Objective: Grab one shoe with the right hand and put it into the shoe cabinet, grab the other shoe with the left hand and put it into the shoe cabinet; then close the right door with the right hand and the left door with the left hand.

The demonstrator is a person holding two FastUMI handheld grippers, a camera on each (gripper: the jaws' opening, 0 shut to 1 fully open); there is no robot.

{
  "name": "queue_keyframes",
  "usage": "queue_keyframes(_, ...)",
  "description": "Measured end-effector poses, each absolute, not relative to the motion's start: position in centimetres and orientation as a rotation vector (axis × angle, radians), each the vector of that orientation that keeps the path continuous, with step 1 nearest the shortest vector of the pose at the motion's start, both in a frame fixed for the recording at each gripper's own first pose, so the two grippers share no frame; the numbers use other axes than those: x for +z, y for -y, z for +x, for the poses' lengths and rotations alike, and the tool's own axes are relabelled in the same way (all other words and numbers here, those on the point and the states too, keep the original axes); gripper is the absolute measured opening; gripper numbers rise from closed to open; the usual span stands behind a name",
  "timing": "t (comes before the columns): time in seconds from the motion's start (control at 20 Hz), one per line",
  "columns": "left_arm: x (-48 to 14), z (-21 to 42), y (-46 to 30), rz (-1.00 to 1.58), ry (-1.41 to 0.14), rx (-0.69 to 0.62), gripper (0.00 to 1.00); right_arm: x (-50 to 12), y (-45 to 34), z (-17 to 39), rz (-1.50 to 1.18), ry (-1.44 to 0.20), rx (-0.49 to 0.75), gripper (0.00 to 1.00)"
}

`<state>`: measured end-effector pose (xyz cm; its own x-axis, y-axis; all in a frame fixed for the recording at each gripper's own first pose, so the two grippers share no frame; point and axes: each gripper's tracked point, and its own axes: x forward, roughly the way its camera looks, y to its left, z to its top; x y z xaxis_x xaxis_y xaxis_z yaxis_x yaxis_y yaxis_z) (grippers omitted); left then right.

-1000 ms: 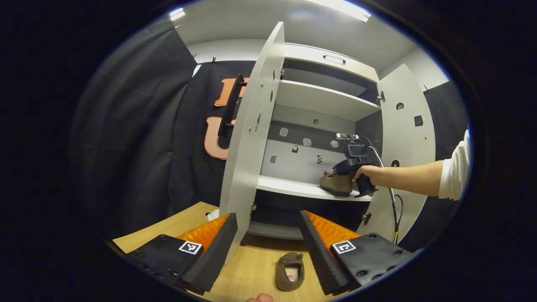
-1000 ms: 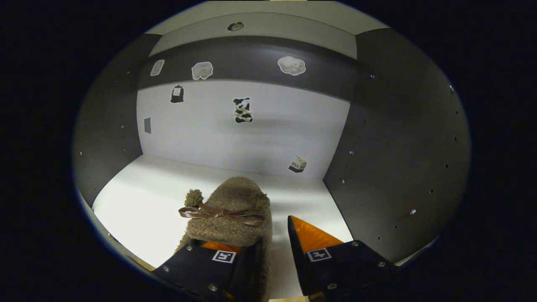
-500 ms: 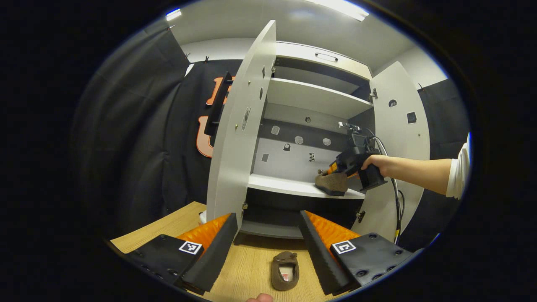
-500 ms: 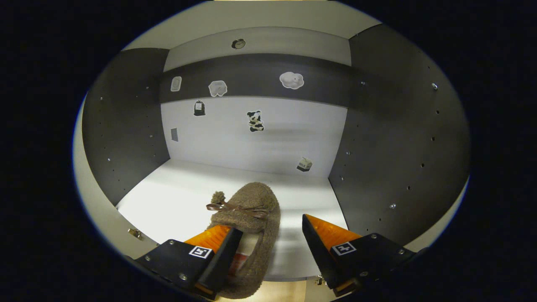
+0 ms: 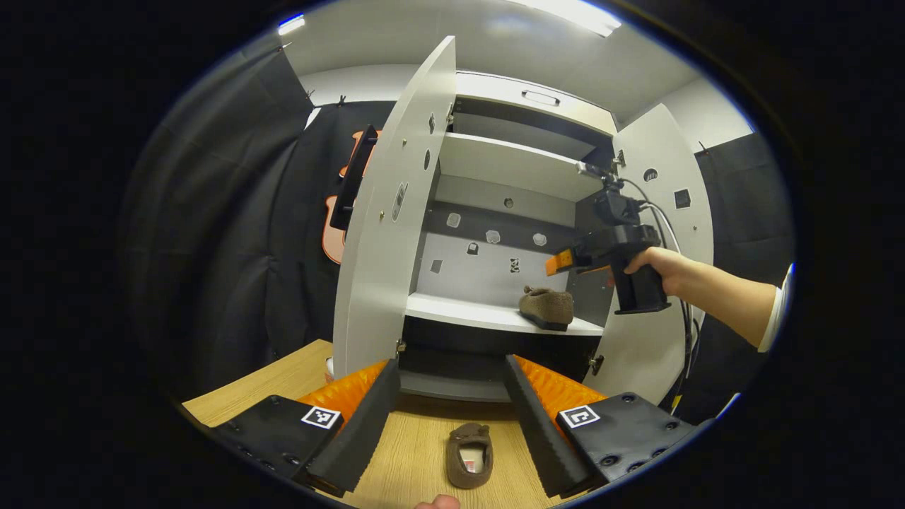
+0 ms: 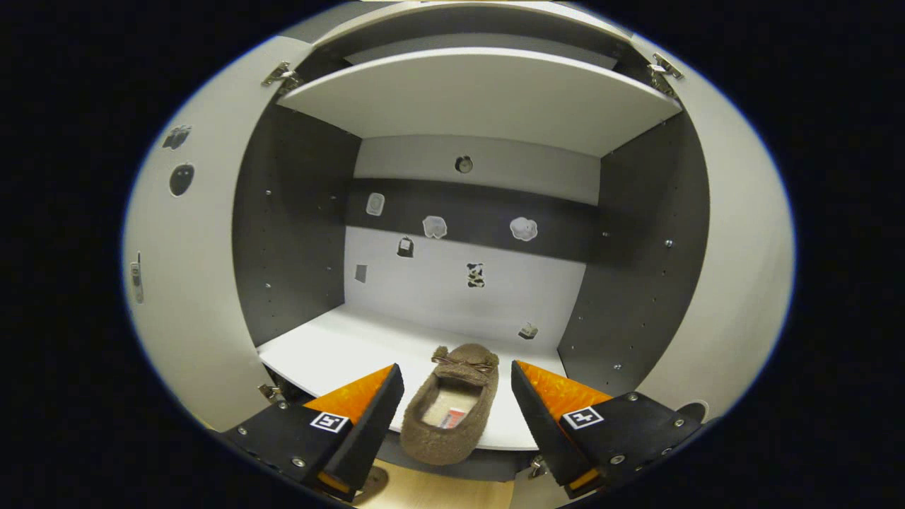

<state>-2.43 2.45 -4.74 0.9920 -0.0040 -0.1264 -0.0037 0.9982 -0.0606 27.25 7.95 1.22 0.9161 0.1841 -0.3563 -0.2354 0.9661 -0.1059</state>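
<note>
A brown fuzzy shoe with a small bow lies on the white middle shelf of the shoe cabinet, heel at the front edge; it also appears in the left gripper view. My right gripper is open and drawn back from it, touching nothing, and a hand holds this right gripper up in front of the cabinet. The other brown shoe lies on the wooden floor, opening up. My left gripper hangs open above and behind it. Both cabinet doors stand open: left door, right door.
The cabinet has an upper shelf and dark side walls with small stickers on the back panel. A black bar handle sits on the left door's outer face. Black cloth hangs left of the cabinet. A cable trails from the right gripper.
My right gripper let go of the shoe on the shelf and pulled back out of the cabinet and upward. The left gripper view shifted slightly; the floor shoe lies where it was.
</note>
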Motion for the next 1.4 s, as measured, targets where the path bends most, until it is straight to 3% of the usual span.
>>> queue_keyframes(0.25,-5.4,-3.1,-2.5,-0.049,-0.143,0.013,0.96,4.0,-9.1,20.2,-0.137,-0.242,0.272,0.94)
queue_keyframes(0.55,-6.9,-3.8,-1.9,-0.033,-0.183,0.017,0.96,3.2,-8.4,11.7,-0.117,-0.169,0.279,0.98)
queue_keyframes(0.8,-9.3,-4.4,-0.7,-0.032,-0.243,0.007,0.97,1.6,-6.6,6.0,-0.08,-0.151,0.258,0.94)
queue_keyframes(1.1,-11.2,-3.6,1.2,-0.039,-0.302,-0.036,0.96,0.7,-4.0,3.3,-0.098,-0.113,0.195,0.94)
queue_keyframes(1.4,-19.5,-1.9,2.1,-0.062,-0.539,-0.178,0.97,-0.2,-3.5,1.3,-0.029,-0.093,0.195,0.94)
